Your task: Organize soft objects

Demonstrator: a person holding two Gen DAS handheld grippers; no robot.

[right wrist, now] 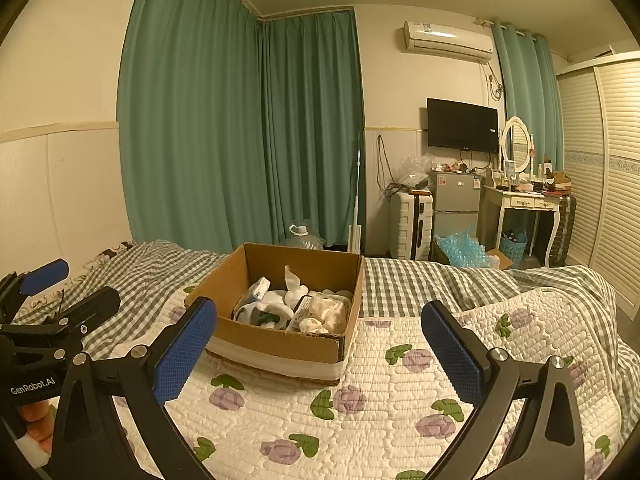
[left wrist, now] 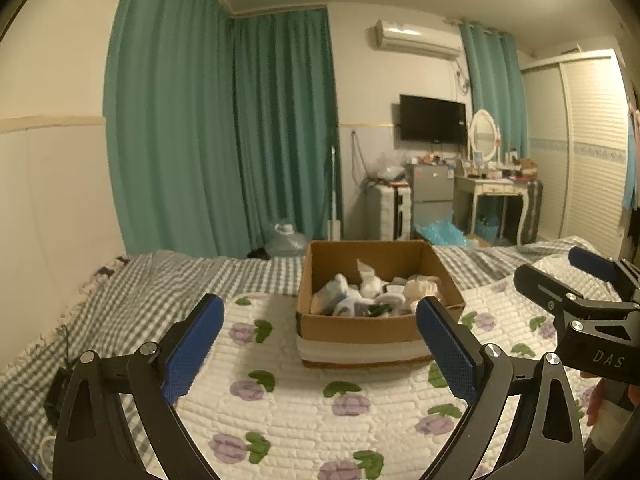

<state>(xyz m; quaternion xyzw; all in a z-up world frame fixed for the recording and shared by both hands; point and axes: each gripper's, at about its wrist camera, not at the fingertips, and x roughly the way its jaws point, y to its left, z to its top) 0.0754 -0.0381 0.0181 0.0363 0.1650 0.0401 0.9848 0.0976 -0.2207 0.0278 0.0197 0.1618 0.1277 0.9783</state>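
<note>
An open cardboard box [left wrist: 360,326] stands on the flowered quilt [left wrist: 288,400] on the bed. It holds several soft white and cream items [left wrist: 372,292], seen also in the right wrist view [right wrist: 296,306]. My left gripper [left wrist: 320,324] is open and empty, held just short of the box. My right gripper [right wrist: 320,328] is open and empty, with the box [right wrist: 280,344] ahead and to its left. Each gripper shows at the edge of the other's view.
A grey checked sheet [left wrist: 160,280] covers the bed beyond the quilt. Past the bed are green curtains [left wrist: 224,140], a white suitcase [right wrist: 412,224], a small fridge [right wrist: 456,200], a dressing table [right wrist: 524,204] and a wardrobe [right wrist: 600,180].
</note>
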